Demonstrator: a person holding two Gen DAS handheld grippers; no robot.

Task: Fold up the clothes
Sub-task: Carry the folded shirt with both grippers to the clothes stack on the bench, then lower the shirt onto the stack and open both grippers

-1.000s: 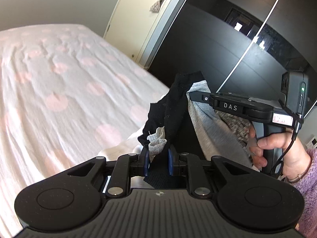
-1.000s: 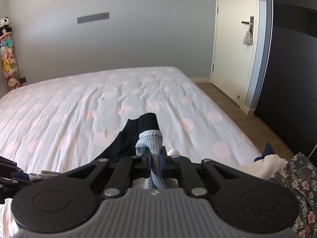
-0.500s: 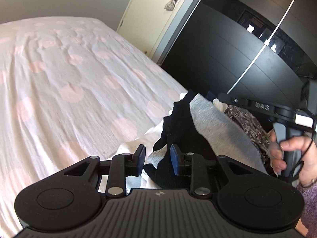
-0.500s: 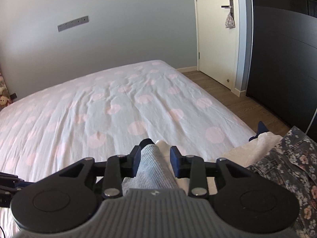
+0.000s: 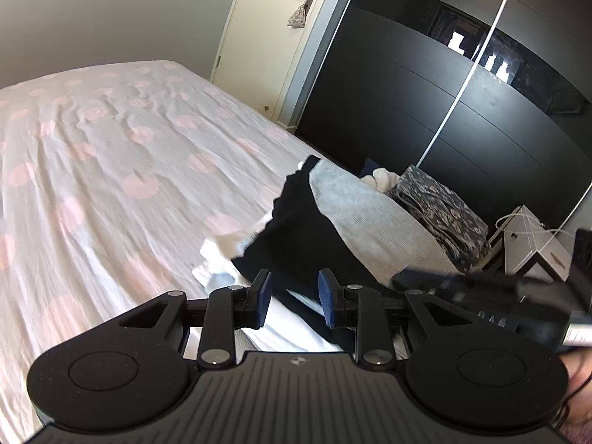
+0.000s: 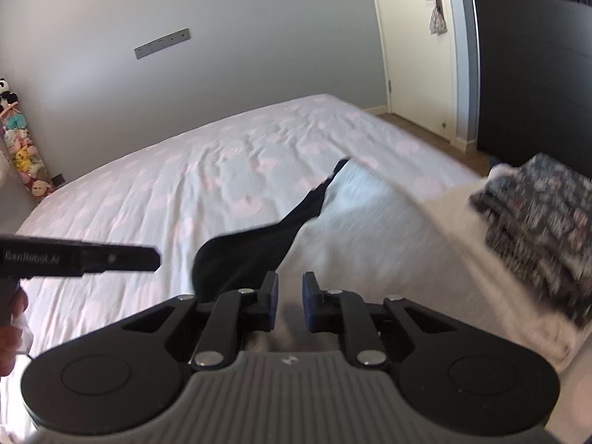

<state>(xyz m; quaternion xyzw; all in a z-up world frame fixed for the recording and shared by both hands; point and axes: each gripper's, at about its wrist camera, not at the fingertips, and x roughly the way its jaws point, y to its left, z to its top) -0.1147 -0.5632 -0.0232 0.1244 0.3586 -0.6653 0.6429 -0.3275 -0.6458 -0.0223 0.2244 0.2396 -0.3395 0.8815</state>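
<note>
A grey and black garment (image 5: 355, 218) lies on the near right corner of the bed, on top of white clothes (image 5: 222, 255). It also shows in the right wrist view (image 6: 355, 214), with its black part (image 6: 255, 248) to the left. My left gripper (image 5: 294, 296) is open and empty just above the garment's near edge. My right gripper (image 6: 288, 301) is open and empty above the grey part. Each gripper shows at the edge of the other's view.
The bed (image 5: 111, 155) has a white sheet with pink dots. A folded floral garment (image 6: 540, 229) lies on the pile at the right, also in the left wrist view (image 5: 440, 207). A black wardrobe (image 5: 462, 111) and a door (image 6: 418, 55) stand beyond the bed.
Both grippers opened and let go of the grey and black garment, which dropped flat onto the pile. Both grippers have pulled back a little.
</note>
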